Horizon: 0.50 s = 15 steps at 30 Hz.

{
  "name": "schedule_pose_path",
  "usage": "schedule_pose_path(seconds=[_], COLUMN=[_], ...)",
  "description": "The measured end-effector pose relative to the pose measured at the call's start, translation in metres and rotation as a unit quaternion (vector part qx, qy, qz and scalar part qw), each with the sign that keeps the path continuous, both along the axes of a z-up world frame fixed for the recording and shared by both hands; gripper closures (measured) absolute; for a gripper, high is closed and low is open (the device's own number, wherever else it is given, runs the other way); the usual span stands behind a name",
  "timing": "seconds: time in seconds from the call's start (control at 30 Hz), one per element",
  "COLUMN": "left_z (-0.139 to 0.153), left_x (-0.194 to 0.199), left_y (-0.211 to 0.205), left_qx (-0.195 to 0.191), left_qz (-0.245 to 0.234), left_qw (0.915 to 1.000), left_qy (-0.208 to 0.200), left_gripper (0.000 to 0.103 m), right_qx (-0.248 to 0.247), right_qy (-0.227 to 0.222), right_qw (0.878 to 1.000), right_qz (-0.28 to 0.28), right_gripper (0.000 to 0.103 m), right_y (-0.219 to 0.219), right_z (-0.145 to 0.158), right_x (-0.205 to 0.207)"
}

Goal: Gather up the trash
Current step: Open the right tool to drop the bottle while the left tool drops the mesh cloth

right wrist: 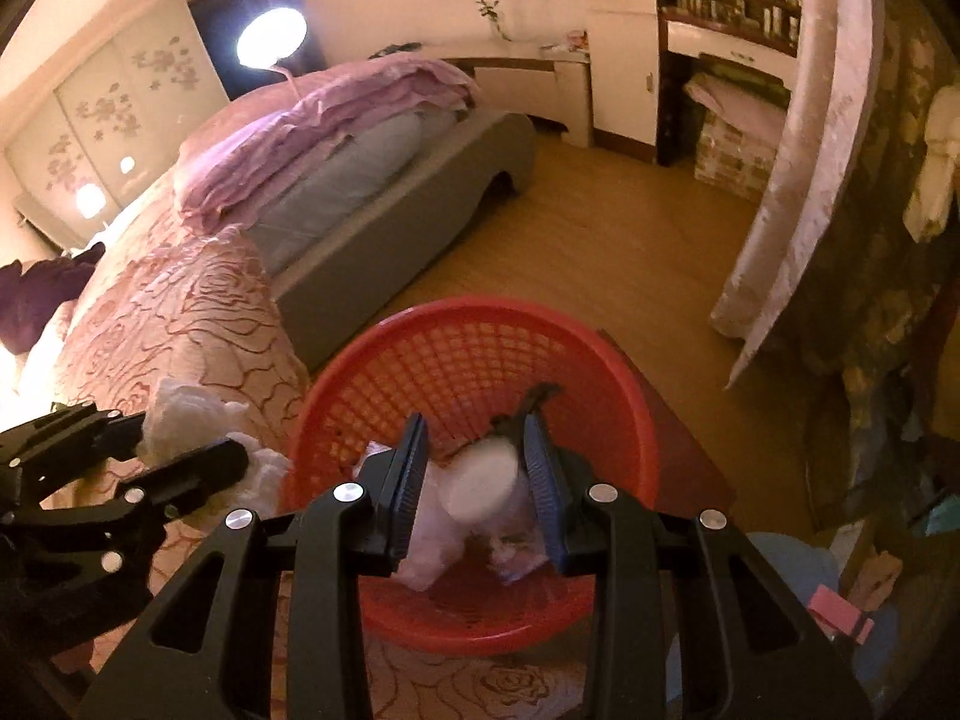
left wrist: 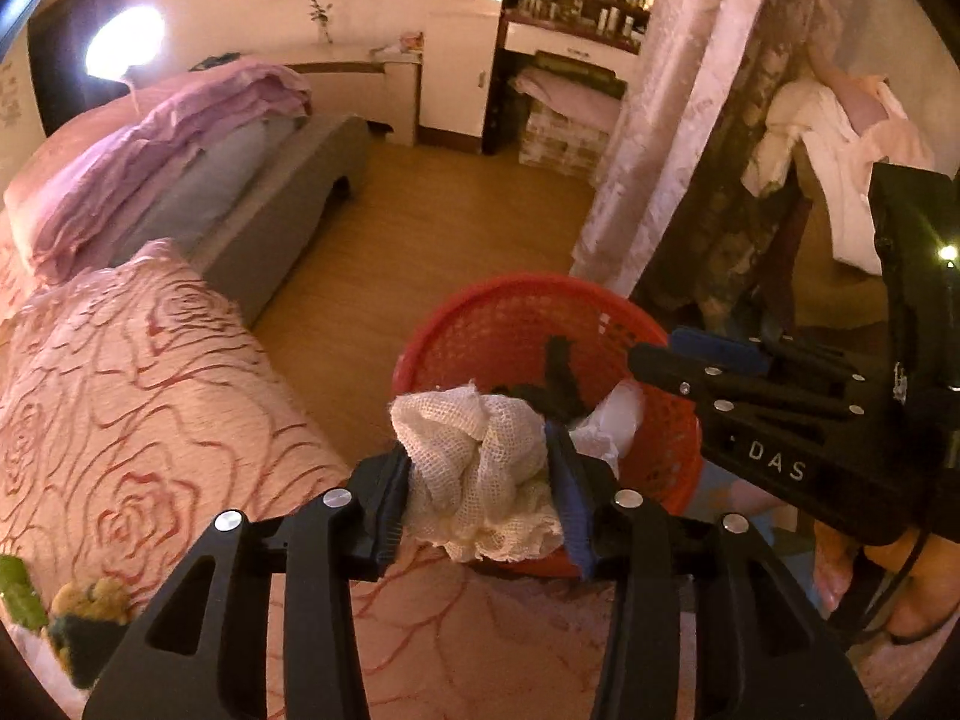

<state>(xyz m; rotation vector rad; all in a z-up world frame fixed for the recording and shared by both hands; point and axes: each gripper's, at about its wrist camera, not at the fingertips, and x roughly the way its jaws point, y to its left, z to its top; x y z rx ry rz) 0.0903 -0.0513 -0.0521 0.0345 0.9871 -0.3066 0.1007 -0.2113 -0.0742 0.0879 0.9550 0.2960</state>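
Pinching a crumpled wad of white gauze cloth (left wrist: pixel 480 468) between its pads, your left gripper (left wrist: pixel 480 480) hangs just short of the near rim of the red mesh basket (left wrist: pixel 516 312), over the pink rose-patterned bedspread (left wrist: pixel 132 396). Your right gripper (right wrist: pixel 477 480) sits directly above the basket opening (right wrist: pixel 468 360), fingers spread with nothing gripped; between them you look down on a white round lid-like piece (right wrist: pixel 480 483), crumpled white tissue (right wrist: pixel 432 546) and a black strip (right wrist: pixel 537 399) lying inside. The two grippers are near each other, side by side, not touching. The basket stands on the wood floor (right wrist: pixel 600 240) just beside the bed, with a pale curtain (right wrist: pixel 798 150) off to the right
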Motion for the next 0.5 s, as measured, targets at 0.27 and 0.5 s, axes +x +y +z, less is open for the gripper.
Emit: schedule_pose_path(seconds=[0.27,0.5], left_z=[0.001,0.008], left_x=[0.007,0.003], left_y=[-0.006,0.007], left_qx=[-0.006,-0.008], left_qz=[-0.007,0.010], left_qw=[1.0000,0.9999], left_qy=[-0.002,-0.008], left_gripper=[0.029,0.028], right_qx=[0.009,0.013], right_qy=[0.017,0.016], right_qw=[1.000,1.000], right_qz=[-0.013,-0.020], right_gripper=[0.057,0.056], right_y=[-0.010,-0.015], right_z=[-0.008,-0.006], right_x=[0.003,0.001])
